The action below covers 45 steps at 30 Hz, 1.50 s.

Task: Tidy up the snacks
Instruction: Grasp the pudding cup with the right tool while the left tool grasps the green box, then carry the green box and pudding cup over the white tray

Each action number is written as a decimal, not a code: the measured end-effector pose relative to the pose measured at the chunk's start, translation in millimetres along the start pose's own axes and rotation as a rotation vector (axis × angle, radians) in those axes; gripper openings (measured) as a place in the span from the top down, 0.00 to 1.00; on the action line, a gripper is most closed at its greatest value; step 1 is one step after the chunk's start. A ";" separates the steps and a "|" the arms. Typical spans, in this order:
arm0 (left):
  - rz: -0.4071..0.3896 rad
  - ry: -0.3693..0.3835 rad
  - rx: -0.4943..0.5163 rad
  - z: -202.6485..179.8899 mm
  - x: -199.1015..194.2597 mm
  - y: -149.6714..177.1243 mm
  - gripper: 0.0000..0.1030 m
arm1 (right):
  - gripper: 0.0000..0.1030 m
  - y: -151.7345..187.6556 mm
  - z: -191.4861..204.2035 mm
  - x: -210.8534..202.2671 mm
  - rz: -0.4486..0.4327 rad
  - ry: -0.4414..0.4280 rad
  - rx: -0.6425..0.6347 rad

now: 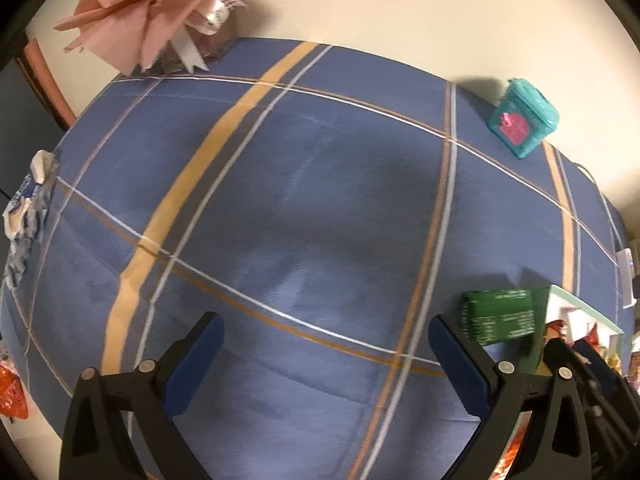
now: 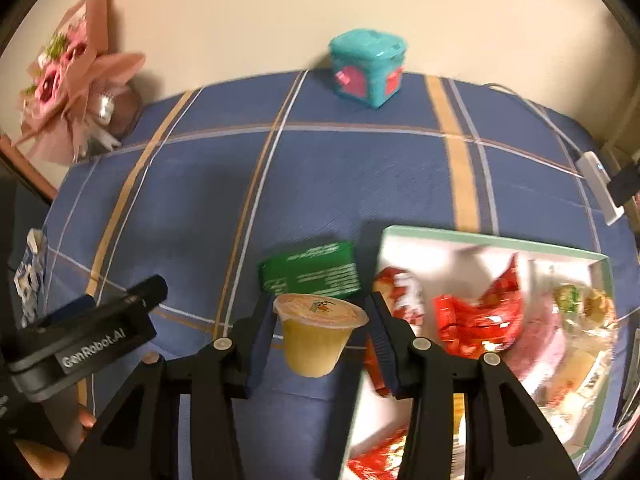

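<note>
Here, a small clear plastic cup of yellow jelly with a printed foil lid (image 2: 320,332) is gripped by the right hand-held gripper (image 2: 318,344), clear of the blue plaid-covered bench (image 2: 340,176).

The cup is clamped upright between the blue pads, just in front of a green printed carton (image 2: 310,272) lying on the cloth. Beside it, to the right, a shallow white tray with a mint-green rim (image 2: 496,238) is filled with red-wrapped snacks (image 2: 476,320). The left hand-held gripper (image 1: 324,364) is spread wide with nothing between its fingers. A teal lidded box with pink panels (image 2: 370,68) is set at the far edge, and a pink paper-wrapped bouquet (image 2: 72,80) at the far left corner.
</note>
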State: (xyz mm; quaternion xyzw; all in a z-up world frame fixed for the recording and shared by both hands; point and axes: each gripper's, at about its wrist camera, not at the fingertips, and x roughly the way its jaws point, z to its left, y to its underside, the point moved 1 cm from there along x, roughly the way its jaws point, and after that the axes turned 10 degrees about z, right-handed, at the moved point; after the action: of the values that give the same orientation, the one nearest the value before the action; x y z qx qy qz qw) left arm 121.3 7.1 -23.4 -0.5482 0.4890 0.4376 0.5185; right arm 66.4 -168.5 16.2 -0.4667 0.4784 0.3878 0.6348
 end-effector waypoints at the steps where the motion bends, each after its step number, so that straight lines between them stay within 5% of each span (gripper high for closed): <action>1: 0.003 0.013 0.005 -3.8 0.5 0.0 0.00 | 0.54 -0.7 -5.5 -2.7 -0.005 0.004 0.011; 12: 0.012 0.168 0.062 -68.3 13.7 -3.5 0.00 | 0.54 -4.9 -78.1 -25.9 -0.045 0.062 0.134; 26: 0.042 0.125 0.120 -121.5 57.3 -10.6 0.01 | 0.54 -3.4 -109.4 -16.5 -0.029 0.051 0.179; 34: 0.029 0.117 0.095 -118.0 56.5 -10.1 0.28 | 0.54 -3.7 -110.9 -14.9 -0.020 0.045 0.181; 45: -0.019 0.172 0.063 -106.9 22.0 -5.6 0.32 | 0.54 -1.1 -122.2 -29.8 -0.032 0.050 0.200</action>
State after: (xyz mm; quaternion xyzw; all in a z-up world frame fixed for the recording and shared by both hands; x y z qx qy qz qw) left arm 126.9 -101.4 -35.8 -0.5717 0.5401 0.3685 0.4956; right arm 30.2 -287.9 32.3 -0.4183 0.5228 0.3161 0.6722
